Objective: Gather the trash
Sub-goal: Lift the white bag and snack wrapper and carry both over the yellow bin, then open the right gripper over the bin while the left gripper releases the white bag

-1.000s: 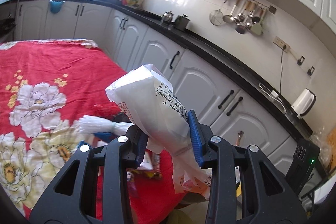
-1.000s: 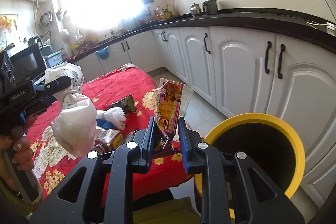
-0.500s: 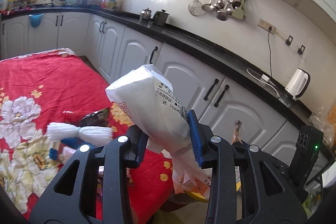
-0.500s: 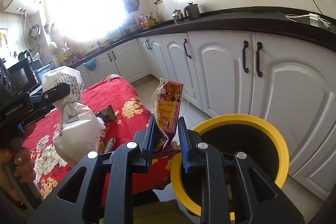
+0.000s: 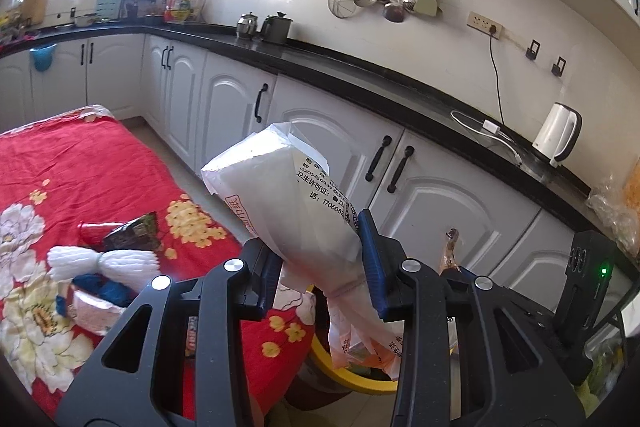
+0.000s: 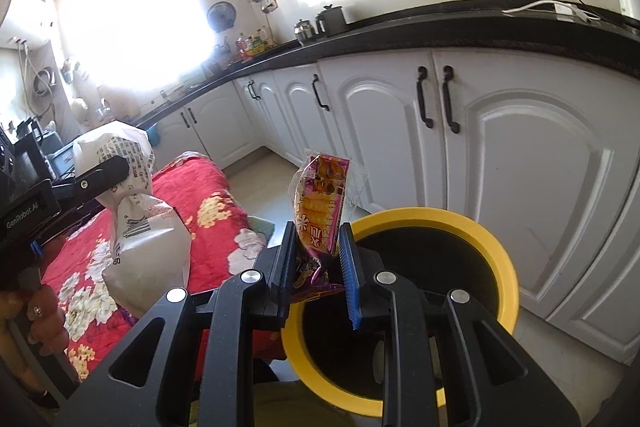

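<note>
Above the yellow-rimmed trash bin (image 6: 496, 251), the right gripper (image 6: 318, 259) is clamping a pink-and-orange snack wrapper (image 6: 320, 211) upright. Beside it, over the red floral tablecloth (image 5: 80, 171), the left gripper (image 5: 320, 263) is pinching a white plastic bag (image 5: 288, 203).

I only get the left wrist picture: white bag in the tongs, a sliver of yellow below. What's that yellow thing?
Observer: A yellow-rimmed bin; the right wrist view shows its open, dark mouth.
Operator: What's the other hand carrying?
Observer: The right tongs are shut on a pink and orange snack wrapper, which sits over the near edge of the bin's rim.
Operator: How does my white bag look from that side?
Observer: The left tongs pinch it around the middle, and its lower part bulges and hangs over the red flowered cloth, left of the bin.
</note>
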`<state>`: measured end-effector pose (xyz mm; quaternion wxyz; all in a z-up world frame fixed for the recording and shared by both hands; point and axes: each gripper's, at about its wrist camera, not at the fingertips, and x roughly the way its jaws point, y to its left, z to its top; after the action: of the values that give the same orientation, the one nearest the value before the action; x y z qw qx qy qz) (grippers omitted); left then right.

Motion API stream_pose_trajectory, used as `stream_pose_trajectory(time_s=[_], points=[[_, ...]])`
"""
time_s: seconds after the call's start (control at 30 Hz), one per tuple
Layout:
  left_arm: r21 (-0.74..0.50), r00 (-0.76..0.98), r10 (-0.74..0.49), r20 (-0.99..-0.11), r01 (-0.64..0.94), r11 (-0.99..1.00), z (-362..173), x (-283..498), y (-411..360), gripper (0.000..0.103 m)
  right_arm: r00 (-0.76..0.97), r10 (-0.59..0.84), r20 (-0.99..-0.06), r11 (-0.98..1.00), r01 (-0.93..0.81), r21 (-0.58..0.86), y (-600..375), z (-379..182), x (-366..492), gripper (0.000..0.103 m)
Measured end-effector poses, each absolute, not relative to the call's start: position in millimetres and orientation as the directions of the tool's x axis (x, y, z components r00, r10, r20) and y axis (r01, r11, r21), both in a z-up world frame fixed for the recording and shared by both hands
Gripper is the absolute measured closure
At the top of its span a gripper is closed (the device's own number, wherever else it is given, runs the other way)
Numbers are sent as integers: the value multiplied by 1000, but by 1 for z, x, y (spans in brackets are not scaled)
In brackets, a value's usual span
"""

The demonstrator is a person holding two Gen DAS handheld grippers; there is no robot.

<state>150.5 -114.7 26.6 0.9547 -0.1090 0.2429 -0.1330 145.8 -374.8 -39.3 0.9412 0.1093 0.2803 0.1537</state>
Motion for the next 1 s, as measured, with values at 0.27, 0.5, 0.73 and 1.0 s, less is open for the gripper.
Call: stream_pose_trajectory(time_s=[0.27,0.5,0.73,1.0], points=[[-247,838,-317,-444,226,942,18,165,-138,74,788,327,-522,935,-188,302,-388,-55,147,82],[-224,828,-326,-456,248,943,9,182,-161,74,775,315,-547,936,-157,316,-399,-70,150,82],[-204,810,-332,-484,264,943,-5,201,-180,74,754,311,-578,933,-127,336,-412,-87,158,82],[-197,779,-339,-527,276,941,-25,219,-197,74,731,300,-612,933,-90,349,-422,-108,165,82]])
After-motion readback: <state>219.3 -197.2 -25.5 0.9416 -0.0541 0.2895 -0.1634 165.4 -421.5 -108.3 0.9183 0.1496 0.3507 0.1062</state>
